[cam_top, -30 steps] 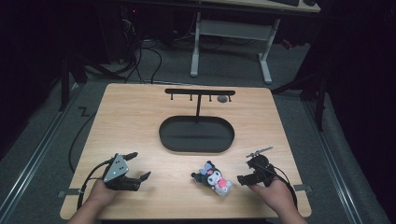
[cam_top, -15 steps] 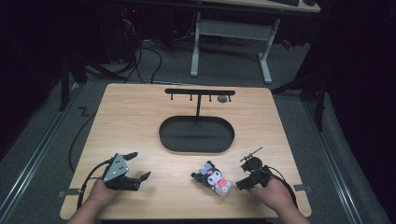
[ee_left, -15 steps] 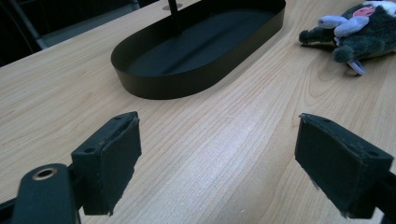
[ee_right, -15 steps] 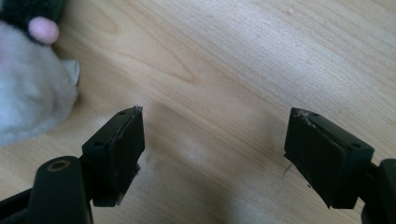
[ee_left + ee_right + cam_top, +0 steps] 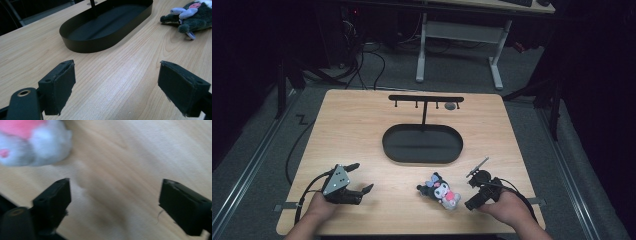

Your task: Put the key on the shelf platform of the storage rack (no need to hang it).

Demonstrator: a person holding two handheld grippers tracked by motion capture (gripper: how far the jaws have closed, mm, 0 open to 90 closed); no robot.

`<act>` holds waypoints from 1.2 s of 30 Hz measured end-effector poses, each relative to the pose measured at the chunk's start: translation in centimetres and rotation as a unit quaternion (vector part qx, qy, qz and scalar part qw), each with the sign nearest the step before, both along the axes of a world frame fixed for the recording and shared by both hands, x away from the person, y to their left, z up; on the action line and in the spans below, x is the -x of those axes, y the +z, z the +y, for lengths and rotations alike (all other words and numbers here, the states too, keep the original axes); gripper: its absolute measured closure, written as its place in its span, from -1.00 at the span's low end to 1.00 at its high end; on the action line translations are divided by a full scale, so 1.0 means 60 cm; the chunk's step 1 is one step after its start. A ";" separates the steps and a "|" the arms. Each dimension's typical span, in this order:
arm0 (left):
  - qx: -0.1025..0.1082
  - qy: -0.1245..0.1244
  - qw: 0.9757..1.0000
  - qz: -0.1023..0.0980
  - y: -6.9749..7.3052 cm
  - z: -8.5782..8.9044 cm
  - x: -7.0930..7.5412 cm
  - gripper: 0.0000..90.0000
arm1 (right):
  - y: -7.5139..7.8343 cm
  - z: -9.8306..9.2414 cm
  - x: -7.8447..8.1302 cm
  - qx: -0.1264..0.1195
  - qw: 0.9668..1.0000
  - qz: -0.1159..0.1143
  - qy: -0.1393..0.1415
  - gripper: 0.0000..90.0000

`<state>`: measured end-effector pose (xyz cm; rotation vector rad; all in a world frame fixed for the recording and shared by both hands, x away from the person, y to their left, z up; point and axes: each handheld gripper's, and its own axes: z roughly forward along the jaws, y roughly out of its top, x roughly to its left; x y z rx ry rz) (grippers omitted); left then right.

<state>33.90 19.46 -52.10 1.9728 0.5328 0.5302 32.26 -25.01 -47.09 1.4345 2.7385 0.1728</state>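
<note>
Table: light wooden table [image 5: 362, 130] with a pale grain, seen from above in the high view.
Room: dark all around; grey floor [image 5: 262, 145], a white desk frame [image 5: 457, 45] behind the table, and black cables [image 5: 367, 65] on the floor.
Count: one plush toy, one oval tray, one rack, two grippers, two hands.
Tray: black oval tray [image 5: 394, 152] with a low wall, in the middle of the table; the left gripper view shows its dark inside [image 5: 82, 45].
Rack: thin black T-shaped rack [image 5: 426, 98] standing up from the far end of the tray, with small pegs under its bar.
Plush toy: small soft toy [image 5: 440, 189] lying on the table near the front edge, between the two grippers and just beside the right one.
Toy looks: dark head with pointy ears, white fluffy parts and a pink patch; the right gripper view shows white and pink fluff [image 5: 32, 142], blurry.
Left gripper: left gripper [image 5: 357, 177] low over the table at front left, jaws spread wide with nothing between them; held by the left hand [image 5: 319, 207].
Right gripper: right gripper [image 5: 472, 187] at front right, jaws also spread wide over bare wood, holding nothing; held by the right hand [image 5: 507, 207].
</note>
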 end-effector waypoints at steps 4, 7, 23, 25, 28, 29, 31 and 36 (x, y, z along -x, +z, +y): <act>0.001 0.001 1.000 0.000 0.000 0.000 0.000 -0.66 | 0.008 0.009 0.005 -0.002 1.000 -0.005 0.006 -1.00; 0.000 0.001 1.000 0.000 0.000 0.000 0.000 -0.66 | 0.012 0.018 0.007 -0.015 1.000 -0.006 0.003 -1.00; 0.001 0.001 1.000 0.002 0.000 0.001 0.000 -0.66 | 0.010 0.073 0.010 -0.028 0.998 -0.013 0.048 -1.00; 0.000 0.001 1.000 0.002 0.000 0.001 0.000 -0.66 | 0.006 0.078 0.007 -0.028 0.997 -0.019 0.067 -1.00; 0.000 0.001 1.000 0.002 0.000 0.001 0.000 -0.66 | 0.003 0.092 0.009 -0.029 0.998 -0.011 0.056 -1.00; 0.000 0.001 1.000 0.002 0.000 0.001 0.000 -0.66 | 0.001 0.095 0.008 -0.027 0.998 -0.012 0.063 -1.00; 0.000 0.001 1.000 0.002 0.000 0.001 0.000 -0.66 | -0.001 0.103 0.008 -0.024 0.997 -0.013 0.065 -1.00; 0.000 0.000 1.000 0.002 0.000 0.001 0.000 -0.66 | -0.006 0.117 0.004 -0.027 0.997 -0.012 0.070 -0.99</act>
